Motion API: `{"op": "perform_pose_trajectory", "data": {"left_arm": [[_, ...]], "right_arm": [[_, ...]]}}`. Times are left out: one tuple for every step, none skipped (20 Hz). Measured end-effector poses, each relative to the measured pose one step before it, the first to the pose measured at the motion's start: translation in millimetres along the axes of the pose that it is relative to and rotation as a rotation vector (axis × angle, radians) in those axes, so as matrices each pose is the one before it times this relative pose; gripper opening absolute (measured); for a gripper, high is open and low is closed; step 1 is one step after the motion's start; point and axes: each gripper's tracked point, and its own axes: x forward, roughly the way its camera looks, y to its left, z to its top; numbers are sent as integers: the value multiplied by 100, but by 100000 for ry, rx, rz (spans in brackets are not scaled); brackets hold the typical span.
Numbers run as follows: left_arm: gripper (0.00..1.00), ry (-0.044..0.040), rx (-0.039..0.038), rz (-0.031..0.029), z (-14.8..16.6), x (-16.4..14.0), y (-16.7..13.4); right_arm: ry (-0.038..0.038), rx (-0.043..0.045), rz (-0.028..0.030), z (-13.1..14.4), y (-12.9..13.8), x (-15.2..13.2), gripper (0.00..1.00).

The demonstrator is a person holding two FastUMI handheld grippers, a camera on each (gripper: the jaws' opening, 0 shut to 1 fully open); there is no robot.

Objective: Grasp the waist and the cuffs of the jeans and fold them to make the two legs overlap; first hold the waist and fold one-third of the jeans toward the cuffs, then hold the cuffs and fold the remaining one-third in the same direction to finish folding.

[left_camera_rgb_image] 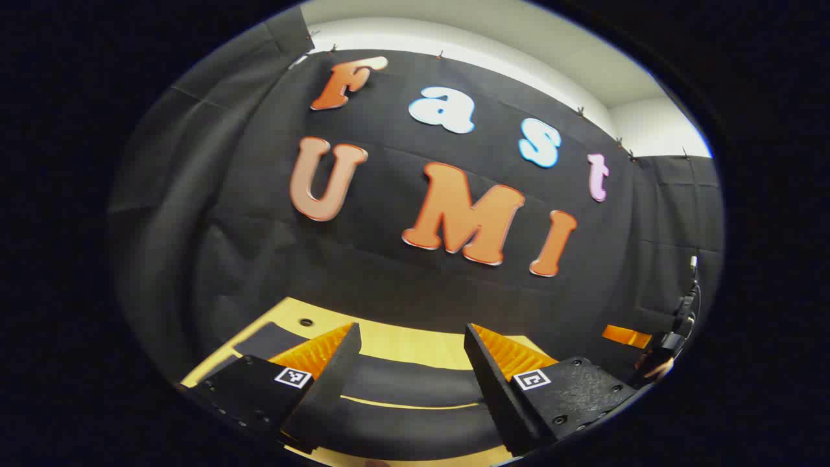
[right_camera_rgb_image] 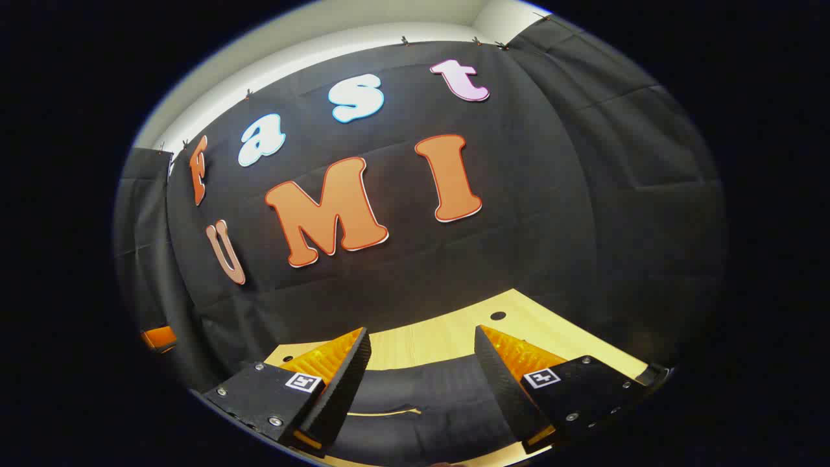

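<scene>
Both tongs — left tongs (left_camera_rgb_image: 412,363) and right tongs (right_camera_rgb_image: 421,366) — gape wide and hold nothing, poised above the dark jeans (left_camera_rgb_image: 402,389) lying flat on the wooden surface (left_camera_rgb_image: 415,344), likely readying a first grasp.

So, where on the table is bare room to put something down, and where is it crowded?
Bare wood shows on the table as a strip between the dark jeans and the black wall cloth, and again near the small round hole toward the far corner. The near side is crowded: the jeans lie under both open hand-held grippers, left and right.
</scene>
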Motion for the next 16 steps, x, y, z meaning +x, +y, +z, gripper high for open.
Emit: {"op": "perform_pose_trajectory", "data": {"left_arm": [[97,-1110,115,2602,972,-379,2221],[97,-1471,729,2986,787,-202,1710],[97,-2372,1377,3844,1032,-93,1737],[97,-2312,2570,4451,844,116,1383],[97,-2538,3473,5229,846,34,1278],[97,-2261,3159,4395,530,88,767],[97,-442,2117,3199,111,-211,228],[94,350,1029,2689,-148,-344,-59],[94,-112,-881,3060,-121,-448,-343],[97,-397,-2165,1017,58,-380,-379],[97,-646,-1798,-418,53,-167,-538],[97,-609,-876,-1230,-207,-23,-547],[97,-1435,821,-1280,-95,76,-194],[97,-1159,883,-492,303,459,254],[97,-879,660,-1178,385,486,162],[94,-1128,491,-1504,516,559,207]], "right_arm": [[436,-2765,-854,-485,878,-251,100],[614,-2739,-283,-386,617,-273,100],[548,-1745,-60,-281,287,-398,100],[812,-715,-137,-243,98,-219,98],[598,-1063,804,-170,-69,-74,98],[1218,-2045,677,-117,-191,105,100],[1952,-2392,128,-272,-418,275,98],[835,-1895,838,-68,-440,286,98],[-211,-1270,889,128,-365,200,100],[-82,-317,962,81,-196,385,100],[406,10,655,49,-254,388,100],[330,238,267,-1,-37,259,100],[-180,311,-26,-87,-64,-16,100],[-854,767,-1909,200,-140,-140,97],[-542,675,-2025,171,-36,-209,97],[-684,377,-1560,33,291,-183,98]]}}
